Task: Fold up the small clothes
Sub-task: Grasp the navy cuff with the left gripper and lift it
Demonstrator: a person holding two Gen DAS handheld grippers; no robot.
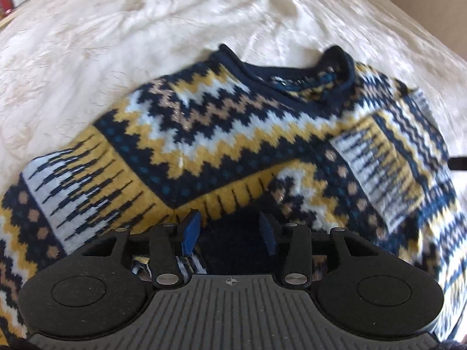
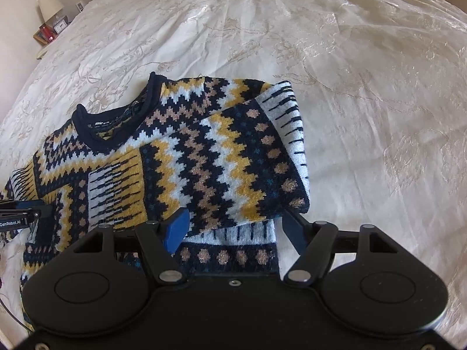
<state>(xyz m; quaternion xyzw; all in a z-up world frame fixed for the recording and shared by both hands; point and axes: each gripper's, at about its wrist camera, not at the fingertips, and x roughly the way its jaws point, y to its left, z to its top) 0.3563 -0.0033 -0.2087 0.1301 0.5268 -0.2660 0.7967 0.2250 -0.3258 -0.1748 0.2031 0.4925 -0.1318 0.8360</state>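
Note:
A knitted sweater with navy, yellow, white and tan zigzags lies on a cream bedspread; its navy collar points away. Both sleeves are folded in over the body. My left gripper is open, its blue fingers low over the sweater's near edge, with dark fabric between them. In the right wrist view the sweater fills the left and centre. My right gripper is open, its fingers straddling the folded sleeve's cuff end. The left gripper shows at the left edge.
The bedspread stretches wide to the right and far side of the sweater. A nightstand with a lamp, a small clock and red items stands beyond the bed's far left corner.

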